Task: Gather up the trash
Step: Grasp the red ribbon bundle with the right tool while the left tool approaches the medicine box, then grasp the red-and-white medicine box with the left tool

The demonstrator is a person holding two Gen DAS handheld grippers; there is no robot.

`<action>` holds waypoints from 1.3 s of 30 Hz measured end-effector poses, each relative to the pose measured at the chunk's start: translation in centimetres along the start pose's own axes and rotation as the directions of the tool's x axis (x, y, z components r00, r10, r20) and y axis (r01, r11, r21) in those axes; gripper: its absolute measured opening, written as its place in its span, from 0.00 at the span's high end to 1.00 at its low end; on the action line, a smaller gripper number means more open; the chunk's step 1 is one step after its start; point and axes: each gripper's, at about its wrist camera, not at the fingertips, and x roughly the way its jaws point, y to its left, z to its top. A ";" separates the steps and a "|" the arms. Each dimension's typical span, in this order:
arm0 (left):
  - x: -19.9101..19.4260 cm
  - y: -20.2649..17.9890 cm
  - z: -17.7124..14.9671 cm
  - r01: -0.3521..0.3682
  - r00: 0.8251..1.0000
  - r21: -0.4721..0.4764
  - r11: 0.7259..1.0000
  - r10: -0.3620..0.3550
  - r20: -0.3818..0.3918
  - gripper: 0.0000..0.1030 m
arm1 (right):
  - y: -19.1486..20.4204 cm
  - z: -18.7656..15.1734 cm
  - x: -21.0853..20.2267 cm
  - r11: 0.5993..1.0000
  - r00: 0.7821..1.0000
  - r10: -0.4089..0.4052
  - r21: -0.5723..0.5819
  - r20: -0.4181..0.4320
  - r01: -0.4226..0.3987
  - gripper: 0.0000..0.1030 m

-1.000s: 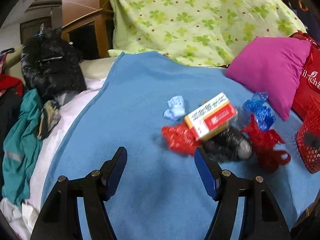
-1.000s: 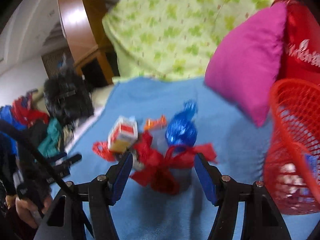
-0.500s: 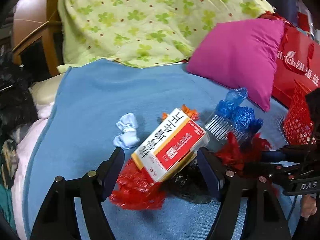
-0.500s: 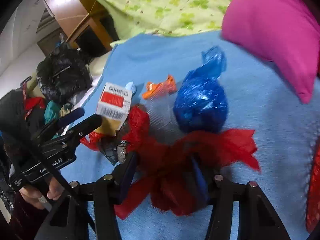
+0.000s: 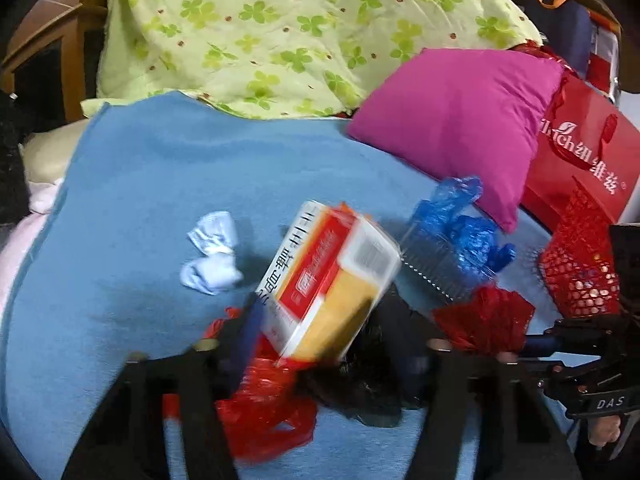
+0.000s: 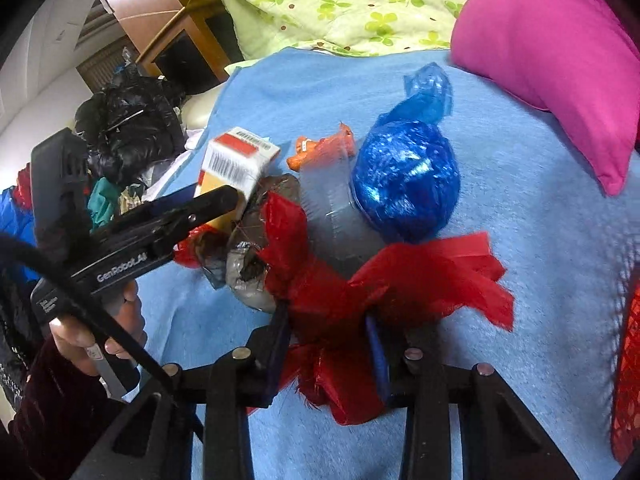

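Pink pillow [image 5: 452, 128] w/ green clover quilt [image 5: 288, 32]

A bed fills most of both views, covered by a flat light-blue fleece blanket [image 5: 168, 184]. At its head lies a bunched pale-green quilt printed with green clovers [image 5: 280, 28], and beside that a plump magenta cushion [image 5: 460, 120]. Behind the bed stands dark brown wooden furniture with a glossy frame [image 6: 168, 28]. A plain white wall [image 6: 44, 60] rises on the far left. A heap of dark clothing, topped by a shiny black padded jacket [image 6: 128, 128], sits at the bed's left edge.
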 end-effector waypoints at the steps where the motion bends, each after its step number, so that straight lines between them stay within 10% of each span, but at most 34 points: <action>1: 0.0 -0.2 -0.1 0.004 1.000 0.003 1.000 -0.004 -0.003 0.56 | 0.0 0.0 -0.2 1.000 1.000 -0.003 0.001 0.004 0.003 0.63; 12: -2.4 -1.7 -0.8 0.075 0.997 0.023 0.997 -0.076 0.009 0.67 | -2.2 -0.8 -2.5 0.995 0.996 -0.085 0.064 0.035 0.083 0.63; 17: -2.5 -1.2 -0.3 -0.028 0.998 -0.003 1.000 0.028 0.062 0.31 | -2.9 -0.9 -2.8 0.993 0.996 -0.083 0.086 0.032 0.080 0.63; 39: 1.2 -1.9 1.6 -0.151 0.988 -0.063 0.987 0.152 0.013 0.50 | -1.2 -1.5 -3.8 0.998 0.996 -0.056 0.020 0.071 0.055 0.64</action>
